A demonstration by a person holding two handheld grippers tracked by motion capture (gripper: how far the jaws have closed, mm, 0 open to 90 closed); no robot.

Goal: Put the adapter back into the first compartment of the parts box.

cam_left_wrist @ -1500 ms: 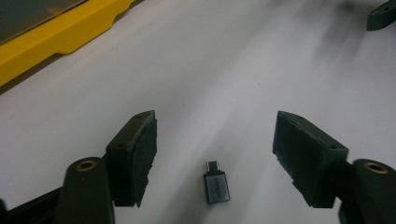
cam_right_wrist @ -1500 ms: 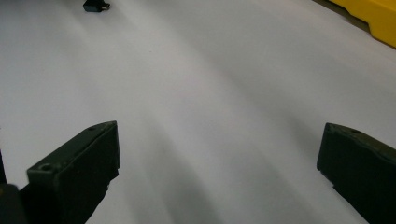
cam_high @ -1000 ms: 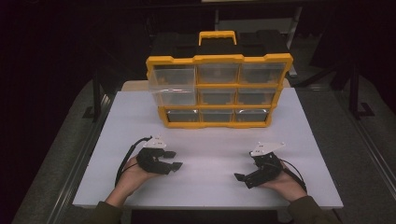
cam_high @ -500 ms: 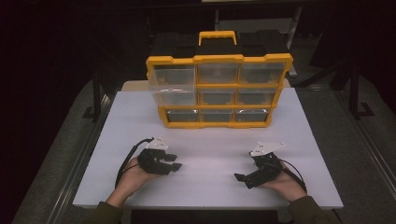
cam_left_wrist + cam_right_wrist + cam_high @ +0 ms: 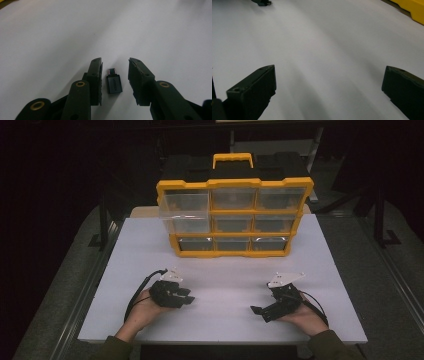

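Lying flat on the white table (image 5: 225, 270), one small dark adapter (image 5: 113, 83) sits between the spread jaws of the left gripper (image 5: 115, 75), a bare strip of table showing on each side of it, so neither jaw touches it, though it rests nearer the jaw at the left of the left gripper view; its metal plug end points away from the camera, toward the jaw tips. From the high view, the person's left hand (image 5: 145, 307) holds that gripper low over the near part of the table, while the right hand (image 5: 302, 312) holds the right gripper (image 5: 257, 312) near the table's other side, the two well apart. Seen along its own jaws, the right gripper (image 5: 329, 85) is spread wide over bare white surface, nothing between them. One yellow and black storage case (image 5: 235, 215) with a yellow handle stands at the far side of the table, its front showing nine clear drawers in three rows of three; its yellow corner (image 5: 412, 8) shows in the right gripper view
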